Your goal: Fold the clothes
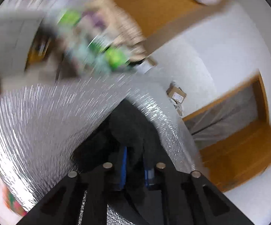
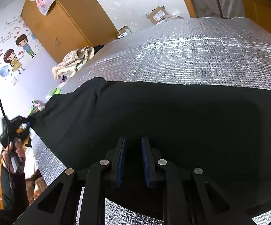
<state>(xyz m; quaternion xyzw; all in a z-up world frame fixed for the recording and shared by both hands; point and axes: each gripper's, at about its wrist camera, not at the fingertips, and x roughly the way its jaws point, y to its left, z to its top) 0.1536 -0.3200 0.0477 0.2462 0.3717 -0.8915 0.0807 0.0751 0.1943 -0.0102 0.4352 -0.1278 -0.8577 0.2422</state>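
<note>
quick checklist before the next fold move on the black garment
1. Left gripper shut on the black garment: ok, cloth sits between its blue-padded fingers.
2. Right gripper holding cloth: cannot tell, its fingers stand apart over the garment.
3. Garment flat on the silver mat: not ok, the left corner is lifted off it.
4. Mat beyond the garment free of clutter: ok.
5. Left wrist view sharp enough to aim: not ok, heavy blur.

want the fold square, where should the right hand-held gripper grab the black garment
Grip the near hem of the black garment, coming in low from the near side: that edge lies flat on the silver mat before the right hand-held gripper, opposite the held corner.
</note>
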